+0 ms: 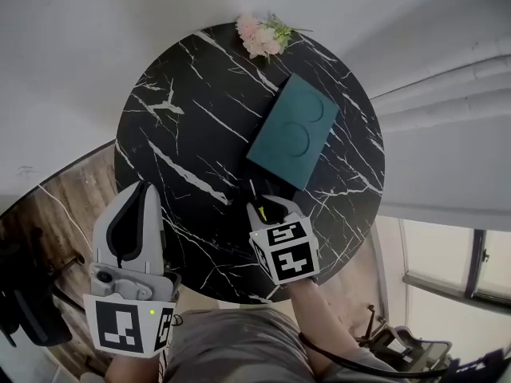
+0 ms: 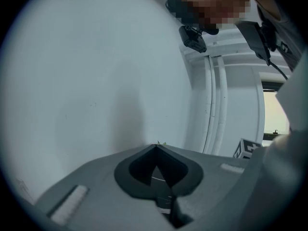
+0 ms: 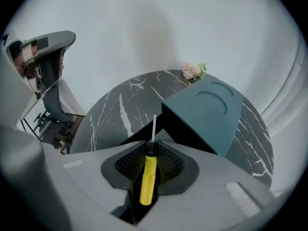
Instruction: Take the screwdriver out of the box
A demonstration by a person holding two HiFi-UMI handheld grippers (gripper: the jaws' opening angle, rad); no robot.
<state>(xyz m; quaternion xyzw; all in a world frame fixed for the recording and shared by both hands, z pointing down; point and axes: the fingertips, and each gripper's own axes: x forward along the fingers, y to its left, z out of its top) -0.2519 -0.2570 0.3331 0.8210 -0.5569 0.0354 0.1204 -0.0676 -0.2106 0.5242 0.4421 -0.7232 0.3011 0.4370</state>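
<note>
Right gripper [image 3: 153, 139] clamps the screwdriver [image 3: 147, 177] by its yellow handle, at the near end of the box [image 1: 291, 130] on the bench [image 1: 176, 126]. Left gripper [image 2: 156, 147] closed, empty. Risk: the narrow handle may pivot and slip free.

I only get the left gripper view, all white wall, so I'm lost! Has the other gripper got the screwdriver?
Observer: Yes, the right gripper is clamped on a yellow-handled screwdriver with a thin metal shaft.
Operator: Is it out of the box?
Observer: It's at the near edge of the flat teal box, above the round black marble table; I can't tell if the tip is clear.
Operator: And mine?
Observer: The left gripper is by the table's near left edge.
</note>
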